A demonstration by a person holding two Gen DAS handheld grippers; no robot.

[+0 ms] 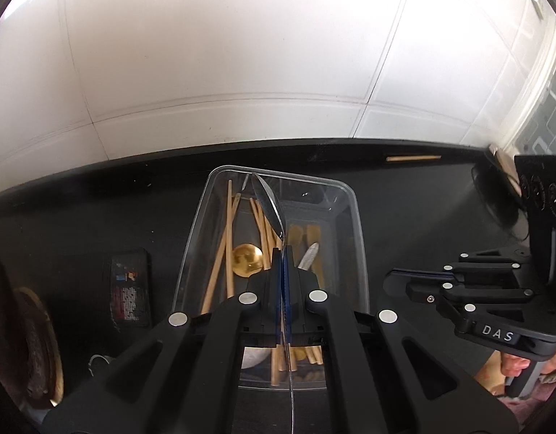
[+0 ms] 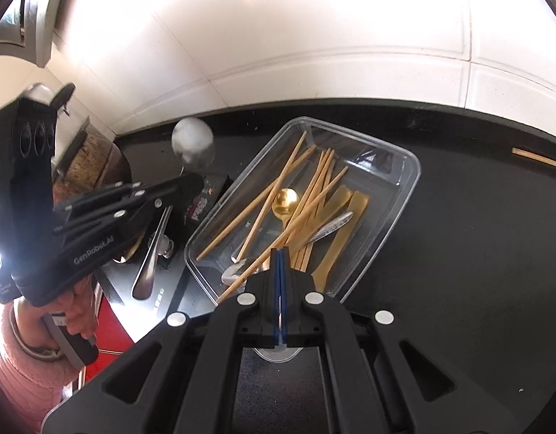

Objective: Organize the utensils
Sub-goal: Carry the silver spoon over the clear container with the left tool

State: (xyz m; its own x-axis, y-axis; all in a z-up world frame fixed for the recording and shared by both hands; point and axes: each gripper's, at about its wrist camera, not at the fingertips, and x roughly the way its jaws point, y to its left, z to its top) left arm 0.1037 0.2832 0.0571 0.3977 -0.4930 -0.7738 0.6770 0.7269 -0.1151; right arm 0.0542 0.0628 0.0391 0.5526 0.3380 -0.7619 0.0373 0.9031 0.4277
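Left wrist view, bottom centre: left gripper (image 1: pixel 283 253) has its jaws pressed together on the thin handle of a silver spoon (image 1: pixel 268 204), which it holds edge-on; the bowl sticks up toward frame centre, over the far end of the clear plastic container (image 1: pixel 363 253). In the right wrist view the same spoon's round bowl (image 2: pixel 192 141) shows at upper left, above the left gripper (image 2: pixel 185 181).

Right gripper (image 2: pixel 280 253), bottom centre of its own view: jaws fully closed, nothing between them, hovering at the container's near rim (image 2: pixel 417 177).

Inside the container, mid-frame: loose chopsticks (image 2: pixel 274 190) crossed over a gold spoon (image 2: pixel 285 199), flat wooden pieces and a silver utensil (image 2: pixel 332 226).

Far upper right: one stray chopstick (image 2: pixel 538 158) on the black counter (image 2: pixel 458 253).

Risks — pinch is on a narrow, slick handle with the heavy bowl far out; it could pivot or slip. Released here, it may land across the chopsticks rather than flat. The light container could shift if bumped.
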